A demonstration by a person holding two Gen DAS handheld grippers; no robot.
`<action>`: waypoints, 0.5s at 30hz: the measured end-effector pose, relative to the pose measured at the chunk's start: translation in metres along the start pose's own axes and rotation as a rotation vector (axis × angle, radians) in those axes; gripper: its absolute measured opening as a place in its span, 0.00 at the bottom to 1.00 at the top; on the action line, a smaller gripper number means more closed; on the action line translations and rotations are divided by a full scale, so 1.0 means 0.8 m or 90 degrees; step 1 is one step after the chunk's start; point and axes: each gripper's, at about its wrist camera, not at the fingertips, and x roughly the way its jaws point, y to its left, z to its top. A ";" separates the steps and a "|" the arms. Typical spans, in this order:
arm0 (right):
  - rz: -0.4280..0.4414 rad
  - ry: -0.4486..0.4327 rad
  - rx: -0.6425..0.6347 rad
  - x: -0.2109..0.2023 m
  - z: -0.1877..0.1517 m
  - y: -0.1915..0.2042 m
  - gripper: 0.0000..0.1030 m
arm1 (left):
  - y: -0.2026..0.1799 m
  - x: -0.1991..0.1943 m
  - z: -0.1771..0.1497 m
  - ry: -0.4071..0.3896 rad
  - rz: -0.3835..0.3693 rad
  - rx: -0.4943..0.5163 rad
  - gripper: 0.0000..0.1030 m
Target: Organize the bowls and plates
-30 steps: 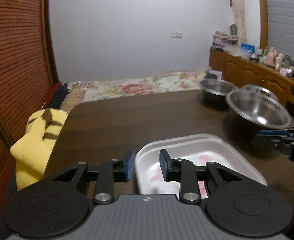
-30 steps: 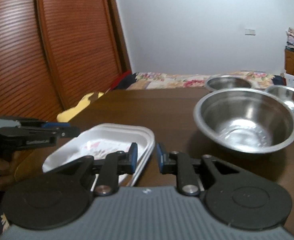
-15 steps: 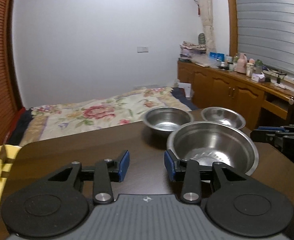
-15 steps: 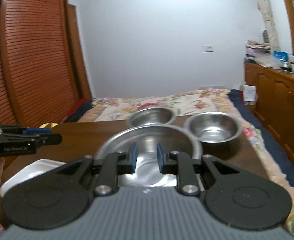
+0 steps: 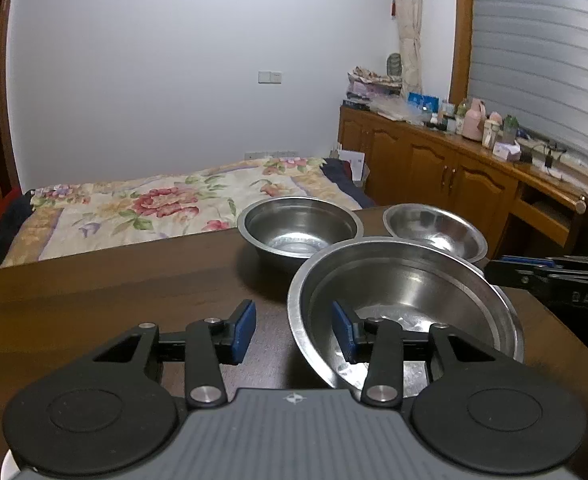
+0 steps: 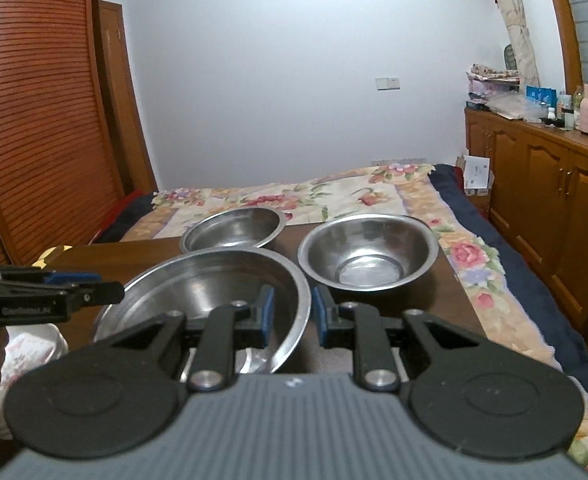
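Note:
Three steel bowls stand on the dark wooden table (image 5: 133,288): a large bowl (image 5: 402,304) nearest, a medium bowl (image 5: 300,228) behind it and a small bowl (image 5: 434,228) to the right. My left gripper (image 5: 292,334) straddles the large bowl's left rim, one finger inside and one outside; its jaws are opening and the pads stand off the rim. My right gripper (image 6: 294,316) straddles the right rim of the large bowl (image 6: 213,284) with a narrow gap, not visibly pressing. A white plate (image 6: 25,348) lies at the lower left.
A bed with a floral quilt (image 5: 153,204) lies just beyond the table's far edge. A wooden cabinet (image 5: 454,176) with bottles on top runs along the right wall. Louvred wooden doors (image 6: 33,120) stand at the left. A yellow plush (image 6: 49,254) sits by the table's left corner.
Both grippers swung away from the white plate to the bowls and closed in on the large bowl. The left jaws widened; the right jaws kept the same narrow gap.

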 end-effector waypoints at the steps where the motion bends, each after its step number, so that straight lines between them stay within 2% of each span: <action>1: 0.002 0.004 0.001 0.003 0.001 -0.001 0.23 | -0.002 0.003 0.001 0.008 0.005 0.002 0.43; 4: 0.001 0.014 0.003 0.012 0.001 -0.003 0.31 | -0.005 0.010 0.000 0.024 0.010 0.006 0.43; 7: 0.003 0.022 0.005 0.016 0.000 -0.005 0.31 | -0.005 0.017 -0.001 0.040 0.011 0.005 0.42; 9: 0.005 0.029 0.008 0.018 -0.001 -0.008 0.31 | -0.004 0.020 -0.002 0.050 0.013 0.004 0.32; 13: 0.030 0.057 0.035 0.025 -0.003 -0.014 0.31 | -0.006 0.027 -0.004 0.068 0.007 0.003 0.24; 15: 0.050 0.069 0.050 0.028 -0.006 -0.018 0.26 | -0.006 0.027 -0.005 0.072 -0.002 -0.003 0.20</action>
